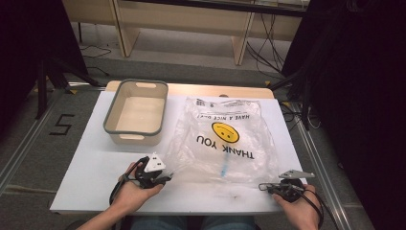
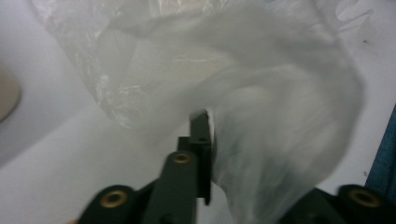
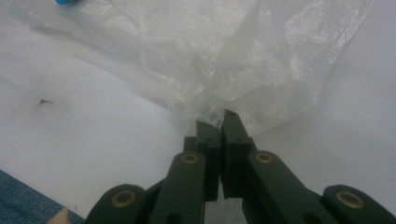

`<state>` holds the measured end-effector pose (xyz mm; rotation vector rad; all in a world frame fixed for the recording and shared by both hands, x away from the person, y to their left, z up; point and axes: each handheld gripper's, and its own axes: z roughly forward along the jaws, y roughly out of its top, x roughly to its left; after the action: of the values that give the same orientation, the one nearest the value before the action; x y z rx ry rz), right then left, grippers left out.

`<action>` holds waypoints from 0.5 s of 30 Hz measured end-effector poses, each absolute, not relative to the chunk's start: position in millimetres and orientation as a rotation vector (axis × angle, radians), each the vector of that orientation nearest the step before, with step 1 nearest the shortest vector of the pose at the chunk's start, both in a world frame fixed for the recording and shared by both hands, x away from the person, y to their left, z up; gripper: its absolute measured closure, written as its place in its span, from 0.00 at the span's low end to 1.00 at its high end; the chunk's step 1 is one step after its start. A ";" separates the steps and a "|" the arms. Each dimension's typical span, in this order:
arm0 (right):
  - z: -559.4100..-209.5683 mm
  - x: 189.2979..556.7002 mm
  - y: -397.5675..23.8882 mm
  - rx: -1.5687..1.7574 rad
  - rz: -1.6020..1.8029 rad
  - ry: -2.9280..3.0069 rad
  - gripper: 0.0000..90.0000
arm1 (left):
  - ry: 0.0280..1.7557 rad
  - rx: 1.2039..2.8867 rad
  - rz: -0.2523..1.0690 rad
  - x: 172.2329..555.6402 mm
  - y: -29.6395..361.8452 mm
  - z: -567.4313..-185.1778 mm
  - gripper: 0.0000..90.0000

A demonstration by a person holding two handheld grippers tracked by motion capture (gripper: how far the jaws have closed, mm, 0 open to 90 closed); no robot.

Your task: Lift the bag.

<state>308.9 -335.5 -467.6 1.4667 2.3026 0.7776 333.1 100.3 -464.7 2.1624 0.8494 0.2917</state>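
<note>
**Both near corners of the bag in your jaws**

Your right gripper [image 3: 219,122] was clamped tight on the clear plastic bag's [image 1: 225,139] near right corner. Your left gripper [image 2: 208,126] had film bunched over its jaws; whether they pinched it, you couldn't tell. The bag lay flat on the white table [image 1: 91,167], just beside the empty grey-rimmed bin [image 1: 136,112].

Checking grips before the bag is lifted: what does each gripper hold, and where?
Right gripper pinches the plastic bag at its near edge; left gripper's hold is unclear.
</note>
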 end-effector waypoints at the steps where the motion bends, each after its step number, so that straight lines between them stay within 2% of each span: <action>1: -467.6 308.9 -335.7 1.470 0.777 2.303 0.98 | 0.855 2.177 0.274 331.4 99.5 -464.7 0.76; 6: -468.6 309.2 -336.8 1.470 0.781 2.304 0.98 | 0.867 2.173 0.274 318.5 97.6 -454.4 0.41; 8: -468.6 309.0 -335.9 1.481 0.774 2.307 0.98 | 0.867 2.165 0.263 314.6 98.0 -451.5 0.34; 12: -468.1 308.9 -335.5 1.476 0.774 2.308 0.98 | 0.915 2.128 0.205 313.8 100.3 -450.4 0.30; 15: -468.1 309.0 -335.4 1.476 0.773 2.307 0.98 | 0.952 2.110 0.178 319.2 101.6 -453.8 0.35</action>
<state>309.0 -335.4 -468.1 1.4765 2.3074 0.7732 319.2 101.6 -453.8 2.1103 0.9525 0.1775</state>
